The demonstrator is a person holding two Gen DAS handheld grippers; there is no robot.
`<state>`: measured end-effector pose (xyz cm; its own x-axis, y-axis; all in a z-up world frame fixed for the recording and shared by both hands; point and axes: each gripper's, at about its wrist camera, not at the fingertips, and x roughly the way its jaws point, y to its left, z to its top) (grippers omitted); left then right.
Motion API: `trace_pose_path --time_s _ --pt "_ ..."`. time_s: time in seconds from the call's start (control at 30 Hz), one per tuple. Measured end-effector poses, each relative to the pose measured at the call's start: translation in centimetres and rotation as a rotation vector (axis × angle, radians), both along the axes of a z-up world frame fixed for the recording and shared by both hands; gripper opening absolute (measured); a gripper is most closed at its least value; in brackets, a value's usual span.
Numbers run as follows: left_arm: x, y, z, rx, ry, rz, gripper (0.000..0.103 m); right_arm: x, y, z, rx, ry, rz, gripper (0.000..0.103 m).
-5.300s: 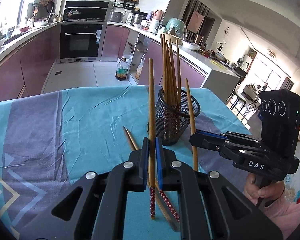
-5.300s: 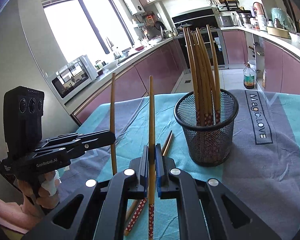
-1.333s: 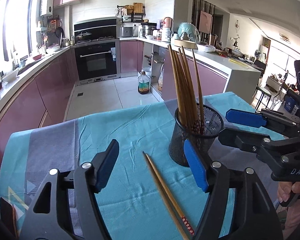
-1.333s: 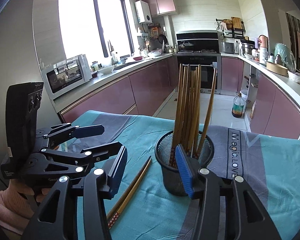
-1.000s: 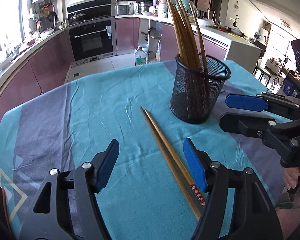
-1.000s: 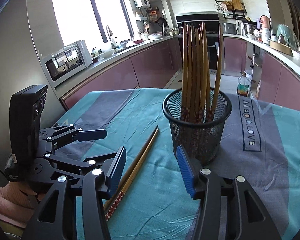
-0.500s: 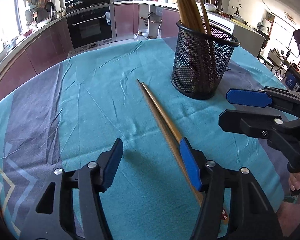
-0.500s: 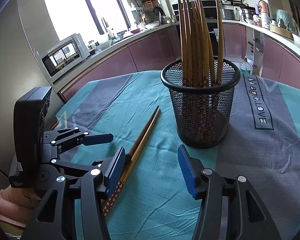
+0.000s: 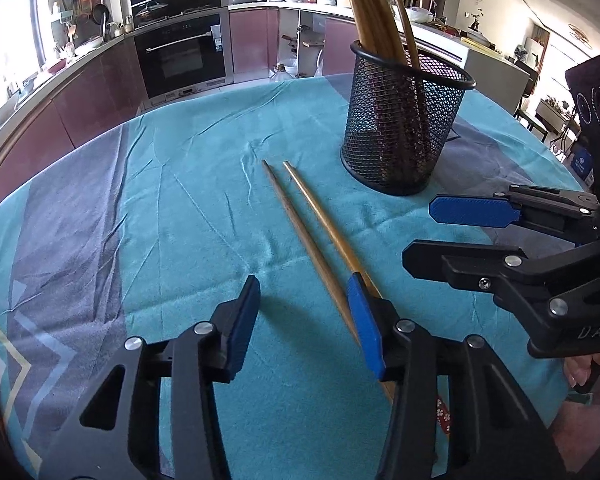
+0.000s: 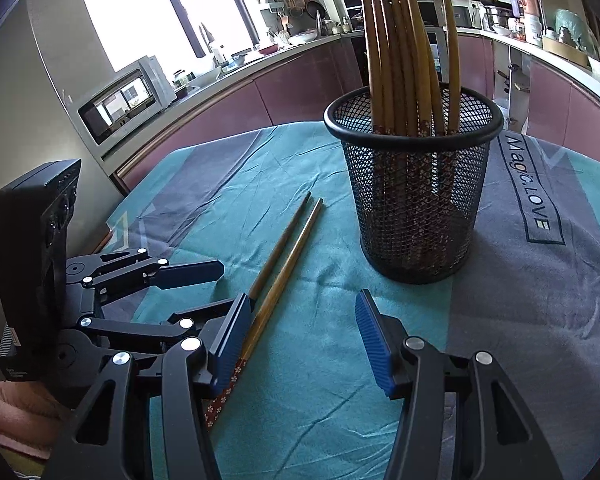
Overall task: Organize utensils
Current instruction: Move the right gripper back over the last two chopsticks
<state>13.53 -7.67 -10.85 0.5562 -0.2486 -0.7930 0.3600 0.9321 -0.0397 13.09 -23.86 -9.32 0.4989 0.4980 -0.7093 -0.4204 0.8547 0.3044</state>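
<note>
two loose chopsticks (image 9: pixel 312 236) lay side by side on the cloth, left of the mesh holder (image 9: pixel 404 128). the left gripper (image 9: pixel 304 320), jaws just narrowing but empty, and the spread, empty right gripper (image 10: pixel 300 332) hovered over them. next, probably, each pinches one.

Two wooden chopsticks (image 9: pixel 312 240) lie side by side on the teal tablecloth (image 9: pixel 188 208), near a black mesh holder (image 9: pixel 404 128) full of chopsticks. The left gripper (image 9: pixel 304 292) has just been closing its fingers (image 9: pixel 362 320); one chopstick lies between them, not pressed. The right gripper (image 9: pixel 428 232) stands apart at the right, with nothing between its fingers.
</note>
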Motion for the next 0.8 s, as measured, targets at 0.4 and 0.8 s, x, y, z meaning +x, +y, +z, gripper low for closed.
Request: trace_pose_path --time_s 0.4,0.8 --pt "-0.5 0.1 0.1 -0.038 0.013 -0.021 0.026 0.6 1.3 -0.8 -0.014 0.014 0.011 0.052" --pt "-0.5 1.2 -0.3 -0.082 0.030 -0.008 0.028 1.5 3.0 -1.4 -0.069 0.015 0.017 0.038"
